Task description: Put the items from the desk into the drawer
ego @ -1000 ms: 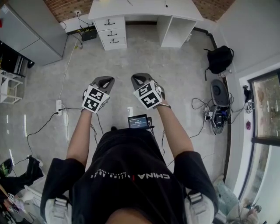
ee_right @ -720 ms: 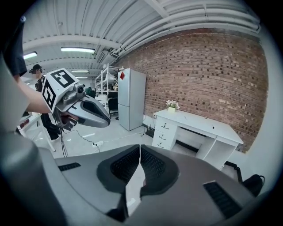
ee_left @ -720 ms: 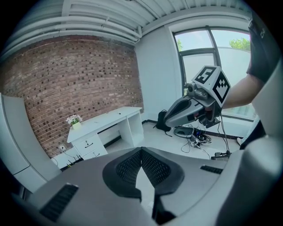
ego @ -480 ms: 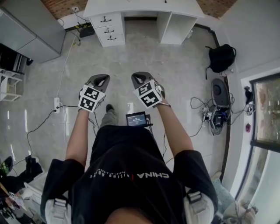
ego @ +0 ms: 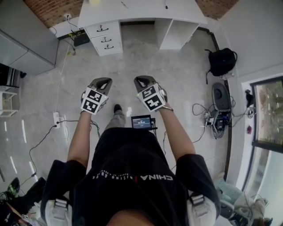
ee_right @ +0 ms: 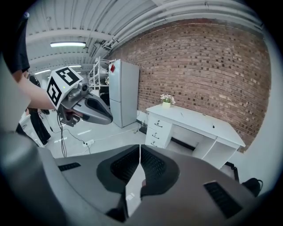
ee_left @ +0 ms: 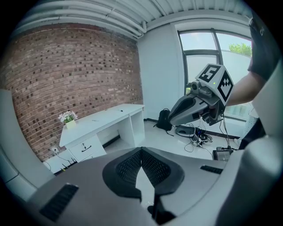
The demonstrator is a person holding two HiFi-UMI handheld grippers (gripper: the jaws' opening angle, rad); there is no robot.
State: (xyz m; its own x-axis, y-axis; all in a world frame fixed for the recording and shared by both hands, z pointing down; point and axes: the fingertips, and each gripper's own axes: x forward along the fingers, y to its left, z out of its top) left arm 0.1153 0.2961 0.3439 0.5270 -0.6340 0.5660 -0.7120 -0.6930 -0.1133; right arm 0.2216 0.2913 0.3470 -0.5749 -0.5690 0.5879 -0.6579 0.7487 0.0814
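**Head view: both grippers clenched on nothing, desk well ahead of the jaws**

You held the left gripper (ego: 102, 81) and the right gripper (ego: 142, 80) side by side at chest height, near each other but apart, both pointing forward over bare floor.

Left gripper view: the jaws of the left gripper (ee_left: 141, 150) met at their tips, with nothing between the pads. The right gripper (ee_left: 173, 120) showed just to the right of those jaws.

Right gripper view: the jaws of the right gripper (ee_right: 140, 148) were pressed together, only a thin seam between them, nothing clamped. The left gripper (ee_right: 106, 118) showed to the left of them.

Task items:
- The white desk (ego: 141, 12) stood well beyond both sets of jaw tips, against the brick wall.
- Its drawer unit (ego: 104, 36), three fronts with handles, all closed, sat ahead and left of the left jaws.
- A potted plant (ee_right: 166, 100) stood on the desktop above the drawer unit.
- A small dark item (ego: 166, 6) lay on the desktop further right; you could not tell what it was.

Elsewhere: a black backpack (ego: 222, 60) lay on the floor, far right of the right jaws.
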